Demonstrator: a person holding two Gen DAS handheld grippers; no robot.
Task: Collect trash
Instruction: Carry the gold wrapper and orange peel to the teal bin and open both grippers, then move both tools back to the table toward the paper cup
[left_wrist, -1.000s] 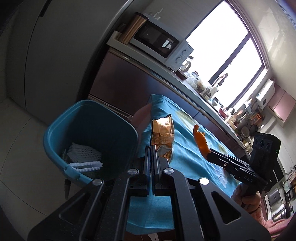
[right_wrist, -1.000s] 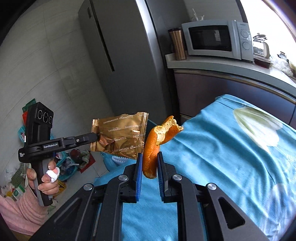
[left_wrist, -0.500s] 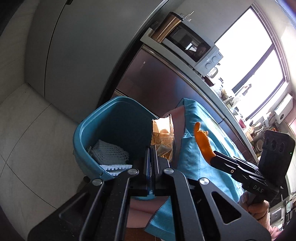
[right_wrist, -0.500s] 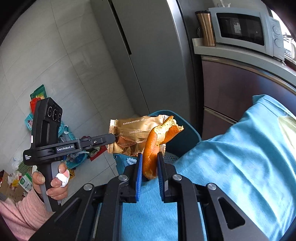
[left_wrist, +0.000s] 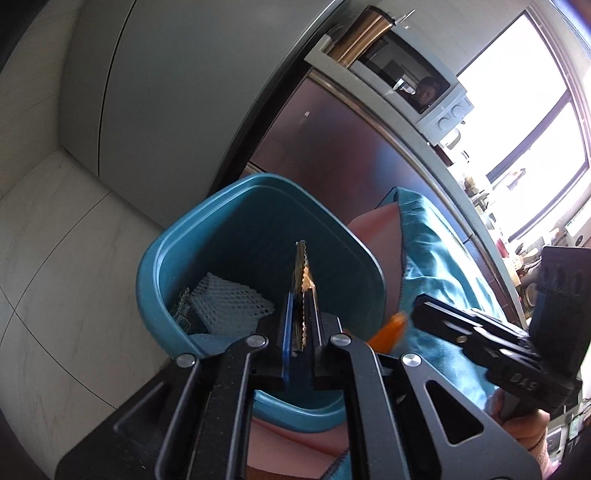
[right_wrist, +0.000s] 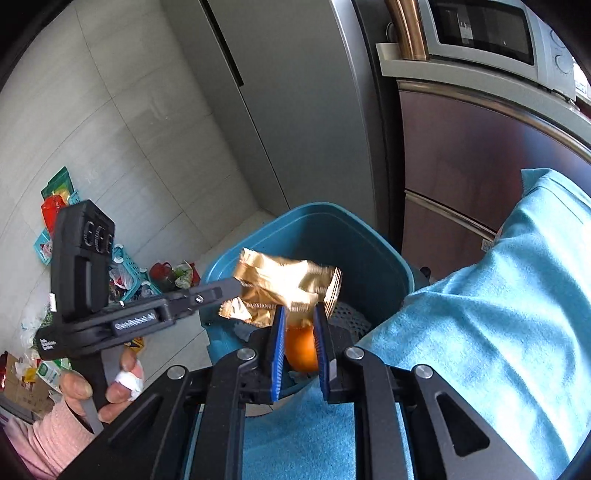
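Observation:
A teal bin (left_wrist: 162, 258) stands on the floor beside the table's blue cloth (right_wrist: 480, 332). My left gripper (left_wrist: 300, 295) hangs over the bin's mouth, gripping a gold foil wrapper (left_wrist: 300, 266) seen edge-on; its jaws are just starting to open with the wrapper still between them. From the right wrist view the wrapper (right_wrist: 288, 280) sticks out from the left gripper (right_wrist: 232, 286) above the bin (right_wrist: 369, 229). My right gripper (right_wrist: 298, 314) is shut on an orange peel (right_wrist: 301, 347) at the bin's near rim. White foam netting (left_wrist: 229, 306) lies inside.
A grey fridge (right_wrist: 295, 110) and a steel cabinet (right_wrist: 461, 184) with a microwave (right_wrist: 487, 33) stand behind the bin. Packets and a small basket (right_wrist: 129, 273) litter the floor at the left. A hand in a pink sleeve (right_wrist: 55, 435) holds the left gripper.
Both grippers have swung off the table and down toward the bin. The wrapper now hangs over the bin's mouth, turned edge-on, and the peel has reached the bin's rim.

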